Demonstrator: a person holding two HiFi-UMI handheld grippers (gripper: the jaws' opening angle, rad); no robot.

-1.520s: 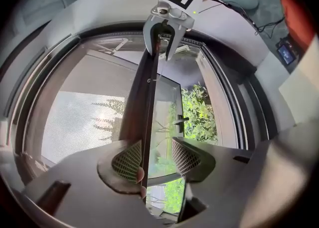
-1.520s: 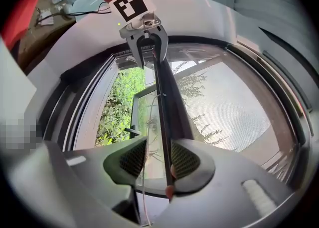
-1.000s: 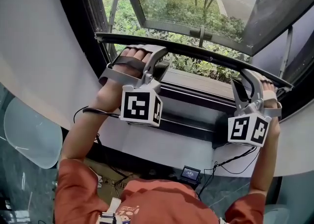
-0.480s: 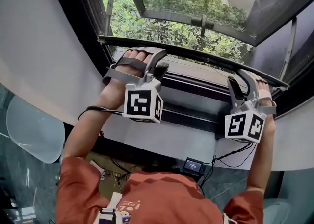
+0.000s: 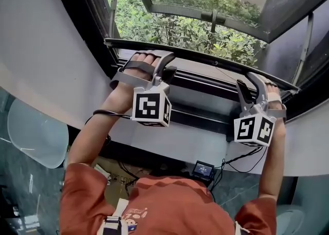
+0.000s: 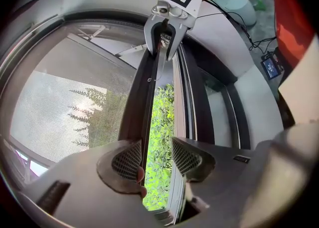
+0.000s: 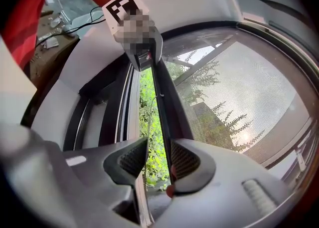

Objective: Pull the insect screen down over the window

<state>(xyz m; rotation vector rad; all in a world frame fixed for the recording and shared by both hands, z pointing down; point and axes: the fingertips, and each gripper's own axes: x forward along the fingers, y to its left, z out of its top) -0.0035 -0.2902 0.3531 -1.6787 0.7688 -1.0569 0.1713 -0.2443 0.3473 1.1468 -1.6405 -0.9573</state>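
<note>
We count two claws on one dark bottom bar (image 6: 134,97) of the single grey mesh insect screen (image 6: 60,102). The bar sits low over the window, just above the dark sill track (image 5: 205,92), with green shrubs (image 5: 180,28) showing in the gap. Left claw (image 6: 152,159) and right claw (image 7: 159,159) both stand narrowly apart, not clamped; the bar's edge lies against one pad each, leaves visible between.
</note>
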